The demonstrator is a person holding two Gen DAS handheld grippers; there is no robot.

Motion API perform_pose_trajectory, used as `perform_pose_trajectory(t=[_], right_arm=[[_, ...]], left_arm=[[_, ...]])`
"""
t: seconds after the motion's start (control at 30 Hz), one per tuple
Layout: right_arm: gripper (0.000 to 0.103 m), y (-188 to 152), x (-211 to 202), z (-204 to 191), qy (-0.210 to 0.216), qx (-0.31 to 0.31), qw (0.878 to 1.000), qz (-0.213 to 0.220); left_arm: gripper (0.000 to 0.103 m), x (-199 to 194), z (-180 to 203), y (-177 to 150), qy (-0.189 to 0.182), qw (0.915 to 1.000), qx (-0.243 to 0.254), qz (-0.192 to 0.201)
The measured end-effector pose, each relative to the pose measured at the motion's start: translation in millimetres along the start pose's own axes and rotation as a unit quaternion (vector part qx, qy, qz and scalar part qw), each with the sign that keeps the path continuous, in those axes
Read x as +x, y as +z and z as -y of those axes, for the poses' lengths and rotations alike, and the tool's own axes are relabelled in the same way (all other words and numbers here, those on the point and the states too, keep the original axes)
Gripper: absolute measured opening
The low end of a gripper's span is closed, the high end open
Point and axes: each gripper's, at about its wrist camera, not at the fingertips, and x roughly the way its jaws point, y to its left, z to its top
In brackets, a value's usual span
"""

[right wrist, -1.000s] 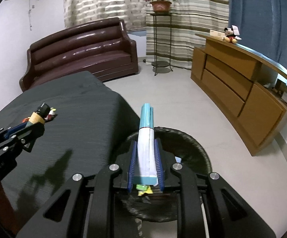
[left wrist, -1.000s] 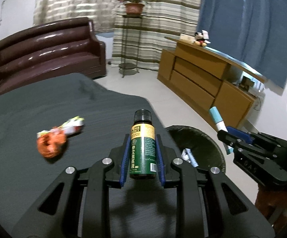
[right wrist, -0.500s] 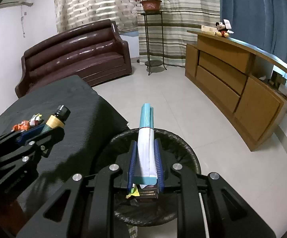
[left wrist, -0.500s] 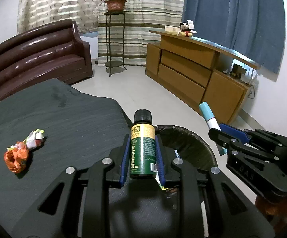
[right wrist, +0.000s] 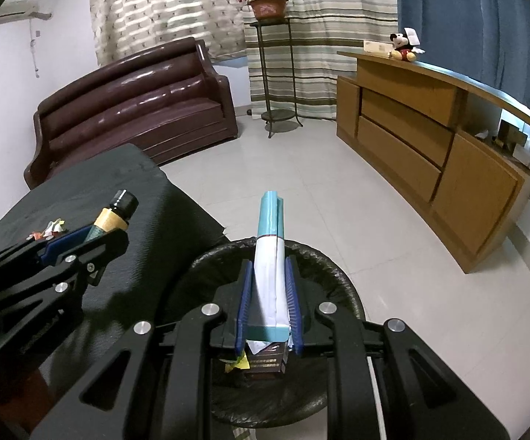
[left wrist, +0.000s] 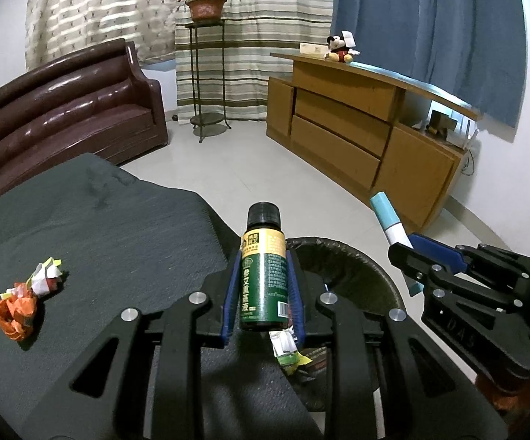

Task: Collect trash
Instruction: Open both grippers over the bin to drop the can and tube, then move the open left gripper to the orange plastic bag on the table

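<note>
My left gripper (left wrist: 263, 295) is shut on a small green bottle (left wrist: 263, 282) with a black cap, held at the table's right edge beside the black-lined trash bin (left wrist: 356, 256). My right gripper (right wrist: 268, 306) is shut on a white and teal tube box (right wrist: 270, 256), held over the bin (right wrist: 342, 286), where paper scraps (right wrist: 261, 357) lie inside. The right gripper shows in the left wrist view (left wrist: 411, 256), and the left gripper in the right wrist view (right wrist: 77, 242). Crumpled orange and white wrappers (left wrist: 26, 300) lie on the dark table (left wrist: 99, 242).
A brown leather sofa (left wrist: 63, 110) stands behind the table. A plant stand (left wrist: 206, 73) is by the striped curtains. A wooden sideboard (left wrist: 356, 124) with a plush toy (left wrist: 340, 49) lines the right wall. Pale tiled floor (right wrist: 320, 190) lies beyond the bin.
Both grippers have moved right toward the bin with their loads. The left gripper with the bottle has reached the table's edge, and the wrappers have slid left in its view.
</note>
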Motion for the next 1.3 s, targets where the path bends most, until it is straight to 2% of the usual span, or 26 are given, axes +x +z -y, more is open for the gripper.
perform_pose_trajectory(t=[0.27, 0.33, 0.43, 0.93, 1.0, 1.3], right_arm=[[0.021, 2.5, 4.0, 6.1, 0.000, 0.011, 1.000, -0.001], [0.021, 2.2, 4.5, 8.2, -0.001, 0.014, 1.000, -0.002], [0.027, 2.9, 4.8, 10.1, -0.002, 0.017, 1.000, -0.001], [0.028, 4.9, 0.7, 4.9, 0.003, 0.020, 1.000, 0.002], [0.032, 5.4, 0.1, 0.0, 0.008, 0.017, 1.000, 0.001], [0.037, 7.7, 3.4, -41.0, 0.043, -0.007, 0.999, -0.006]], left_arm=[[0.024, 6.7, 1.8, 1.8, 0.004, 1.0000, 0.001, -0.005], [0.031, 6.7, 1.1, 1.9, 0.006, 1.0000, 0.000, -0.004], [0.037, 6.6, 1.0, 2.4, 0.006, 1.0000, 0.000, -0.004], [0.052, -5.2, -10.1, 7.6, 0.019, 0.9997, -0.015, 0.008], [0.052, -9.5, -17.1, 6.0, 0.026, 0.9994, -0.020, 0.007], [0.054, -31.1, -60.4, -10.1, 0.077, 0.9961, -0.043, -0.003]])
